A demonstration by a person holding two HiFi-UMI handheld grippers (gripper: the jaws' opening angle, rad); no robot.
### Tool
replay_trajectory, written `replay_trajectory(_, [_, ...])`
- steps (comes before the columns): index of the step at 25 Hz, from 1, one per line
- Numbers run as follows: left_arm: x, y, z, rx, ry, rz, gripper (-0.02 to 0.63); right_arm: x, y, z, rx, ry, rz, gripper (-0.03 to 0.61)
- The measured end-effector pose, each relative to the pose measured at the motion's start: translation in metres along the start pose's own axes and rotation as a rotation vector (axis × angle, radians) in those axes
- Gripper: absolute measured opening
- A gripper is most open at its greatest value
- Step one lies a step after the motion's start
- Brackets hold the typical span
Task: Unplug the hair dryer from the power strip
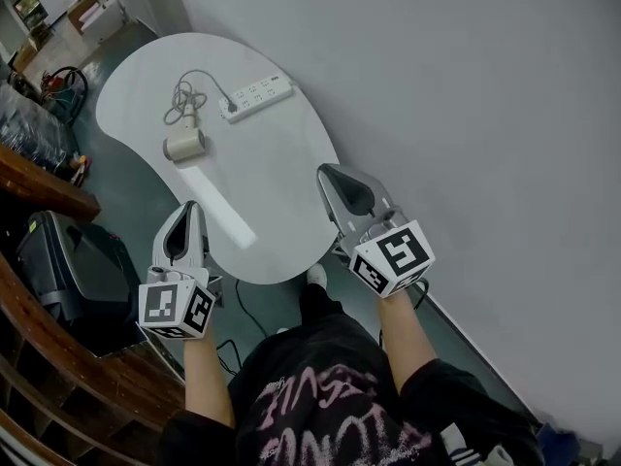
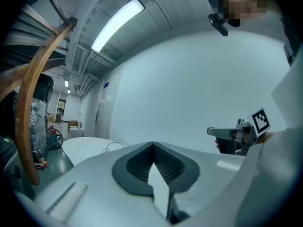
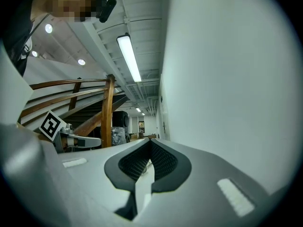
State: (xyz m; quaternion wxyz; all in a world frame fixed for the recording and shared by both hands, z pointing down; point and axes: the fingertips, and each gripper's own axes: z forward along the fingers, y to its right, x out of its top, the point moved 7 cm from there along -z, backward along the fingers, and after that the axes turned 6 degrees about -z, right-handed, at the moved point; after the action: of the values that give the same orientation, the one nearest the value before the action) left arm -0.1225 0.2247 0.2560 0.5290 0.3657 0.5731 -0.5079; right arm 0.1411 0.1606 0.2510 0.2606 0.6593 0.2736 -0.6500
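Note:
In the head view a cream hair dryer lies on the white rounded table, its grey cord coiled behind it. The cord's dark plug sits in the left end of a white power strip. My left gripper hovers over the table's near left edge, shut and empty, well short of the dryer. My right gripper is at the table's right edge, also shut and empty. The left gripper view shows closed jaws and the far table. The right gripper view shows closed jaws.
A grey wall runs along the table's right side. A black case stands on the floor at left beside a curved wooden railing. A black cable lies on the floor under the table's near edge.

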Motion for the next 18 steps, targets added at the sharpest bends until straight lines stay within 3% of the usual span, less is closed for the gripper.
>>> replay_trajectory(9, [-0.005, -0.003, 0.078, 0.055, -0.056, -0.001, 0.002, -0.021, 0.072, 0.052, 0.046, -0.043, 0.057, 0.008])
replay_trajectory(18, [0.015, 0.01, 0.118, 0.116, -0.098, 0.091, 0.002, -0.024, 0.116, 0.093, 0.095, -0.049, 0.112, 0.008])
